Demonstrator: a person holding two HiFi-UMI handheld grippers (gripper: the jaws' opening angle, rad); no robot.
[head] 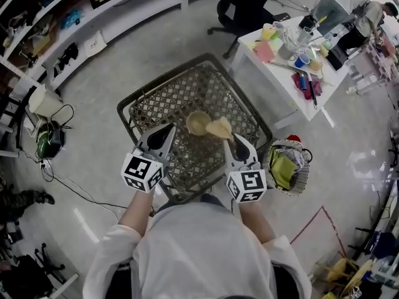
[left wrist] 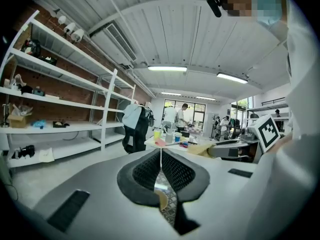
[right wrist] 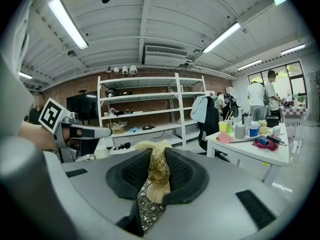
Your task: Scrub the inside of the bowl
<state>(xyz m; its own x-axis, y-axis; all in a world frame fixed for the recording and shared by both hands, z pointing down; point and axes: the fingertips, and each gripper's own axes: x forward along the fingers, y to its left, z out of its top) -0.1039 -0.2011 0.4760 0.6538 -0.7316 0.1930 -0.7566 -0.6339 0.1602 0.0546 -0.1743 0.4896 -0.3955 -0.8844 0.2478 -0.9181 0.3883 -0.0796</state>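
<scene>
Mostly hidden below the jaws in both gripper views: bowl (head: 198, 123). Sits between left gripper (head: 171, 130), pressed together, and right gripper (head: 227, 142), pinching scrubber (head: 219, 128).

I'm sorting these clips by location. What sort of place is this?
Probably a lab or workshop rather than a kitchen: long white metal shelving holding gear, a cluttered white worktable, and an office chair nearby.

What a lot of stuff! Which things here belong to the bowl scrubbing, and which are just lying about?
In the job:
bowl
fibrous scrubber, clamped in the right gripper
left gripper, shut and empty
mesh table under the bowl

Lying about:
floor basket with a green cloth
white table with cups
wall shelves
</scene>
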